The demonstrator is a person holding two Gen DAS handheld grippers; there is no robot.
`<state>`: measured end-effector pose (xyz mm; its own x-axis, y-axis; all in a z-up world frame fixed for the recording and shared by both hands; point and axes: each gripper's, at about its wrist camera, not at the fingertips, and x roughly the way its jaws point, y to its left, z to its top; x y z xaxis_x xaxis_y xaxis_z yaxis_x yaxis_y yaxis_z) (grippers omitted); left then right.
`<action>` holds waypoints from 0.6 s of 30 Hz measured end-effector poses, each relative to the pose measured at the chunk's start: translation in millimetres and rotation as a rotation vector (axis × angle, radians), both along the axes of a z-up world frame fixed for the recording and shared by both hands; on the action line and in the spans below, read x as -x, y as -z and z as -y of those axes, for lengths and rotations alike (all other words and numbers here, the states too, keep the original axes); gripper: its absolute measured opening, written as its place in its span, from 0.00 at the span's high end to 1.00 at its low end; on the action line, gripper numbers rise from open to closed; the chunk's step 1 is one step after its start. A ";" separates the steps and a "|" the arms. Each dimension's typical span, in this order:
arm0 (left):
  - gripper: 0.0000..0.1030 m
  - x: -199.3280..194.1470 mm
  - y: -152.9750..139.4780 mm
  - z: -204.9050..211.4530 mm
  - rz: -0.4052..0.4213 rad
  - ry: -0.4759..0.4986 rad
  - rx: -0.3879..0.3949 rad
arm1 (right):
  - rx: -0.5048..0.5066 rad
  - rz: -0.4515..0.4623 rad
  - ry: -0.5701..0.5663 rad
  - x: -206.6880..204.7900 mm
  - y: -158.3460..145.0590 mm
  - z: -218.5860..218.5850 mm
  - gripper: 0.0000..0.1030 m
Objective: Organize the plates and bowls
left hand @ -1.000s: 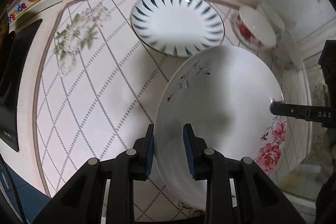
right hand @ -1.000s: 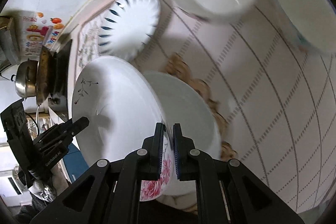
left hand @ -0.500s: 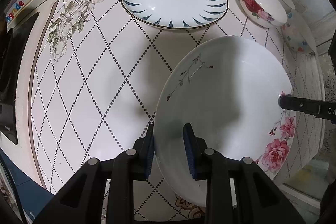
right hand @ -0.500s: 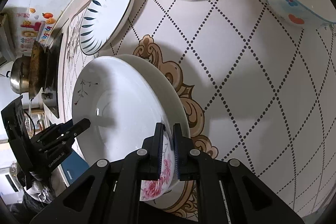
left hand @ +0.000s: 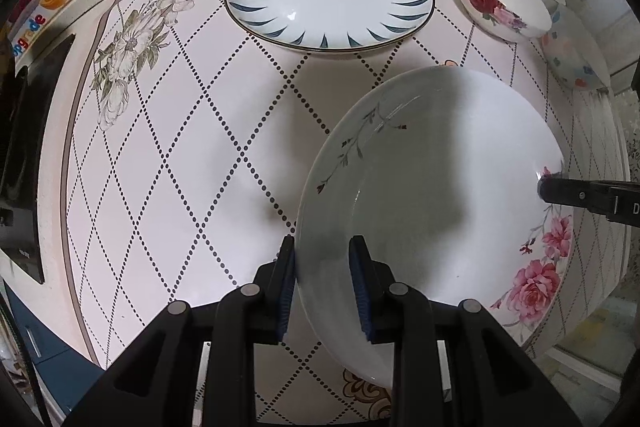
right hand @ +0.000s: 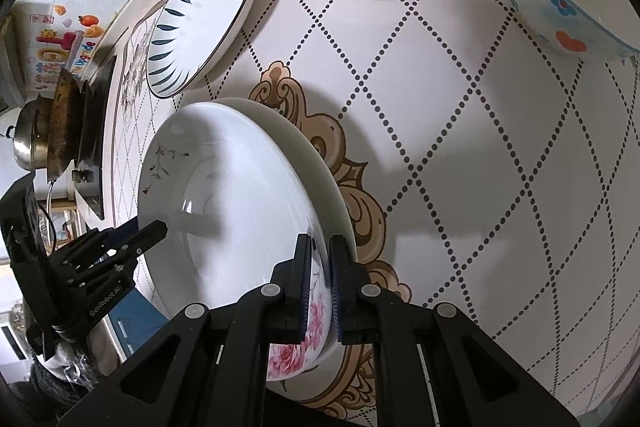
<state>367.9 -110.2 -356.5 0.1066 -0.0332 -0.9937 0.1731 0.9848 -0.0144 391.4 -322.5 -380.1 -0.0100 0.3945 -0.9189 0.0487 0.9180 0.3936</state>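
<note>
Lowered since a second ago, the rose plate [left hand: 440, 195] now sits nearer the desk [left hand: 168, 163], left tool [left hand: 322, 287] and right tool [right hand: 319, 287] both clamped on opposite rims, near the desk's right edge.

The black two-finger left gripper [left hand: 322, 287] points straight down, blue-padded jaws clamped on a plate rim, while the matching black right gripper [right hand: 320, 287], steeply tilted downward, pinches the opposite rim.
</note>
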 end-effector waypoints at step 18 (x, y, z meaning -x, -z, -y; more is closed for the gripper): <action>0.78 5.6 12.8 17.0 -0.007 0.020 -0.044 | 0.079 0.000 -0.082 4.1 -12.5 -5.4 0.90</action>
